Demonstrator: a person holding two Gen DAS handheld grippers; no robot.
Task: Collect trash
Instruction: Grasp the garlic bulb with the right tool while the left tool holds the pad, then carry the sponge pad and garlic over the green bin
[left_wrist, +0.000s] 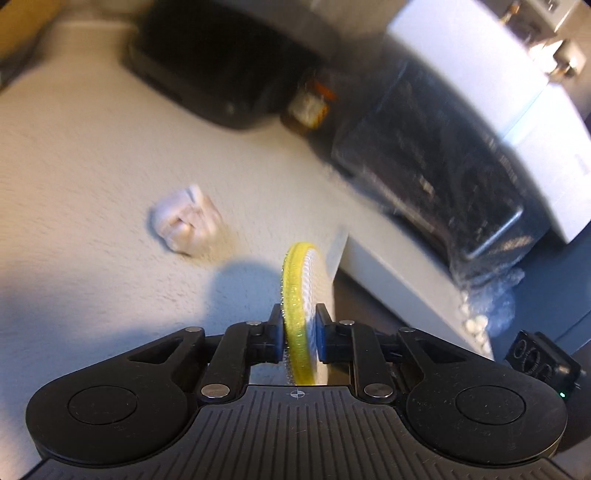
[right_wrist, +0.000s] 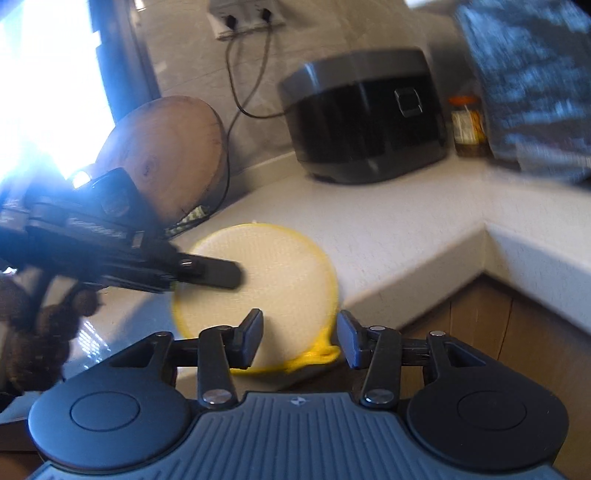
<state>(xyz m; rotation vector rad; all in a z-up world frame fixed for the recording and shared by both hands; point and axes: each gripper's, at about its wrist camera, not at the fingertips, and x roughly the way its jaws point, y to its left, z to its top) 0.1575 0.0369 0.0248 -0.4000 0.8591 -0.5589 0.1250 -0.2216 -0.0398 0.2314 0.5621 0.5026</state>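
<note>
On the white counter (left_wrist: 92, 155), far to the left, sits a crumpled paper ball (left_wrist: 186, 225), well apart from the grippers. Next, the left gripper (left_wrist: 300, 334) has its two fingers squeezed tight on a round yellow-edged scrubbing pad (left_wrist: 299, 291), held up on its edge above the counter. Over on the right, the right gripper (right_wrist: 300, 341) is partly open and holds nothing. A black rice cooker (right_wrist: 365, 118) stands at the back.

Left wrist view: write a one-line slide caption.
Left gripper jaws clamp a yellow-rimmed round pad edge-on above the pale countertop, crumpled tissue lying ahead.
</note>
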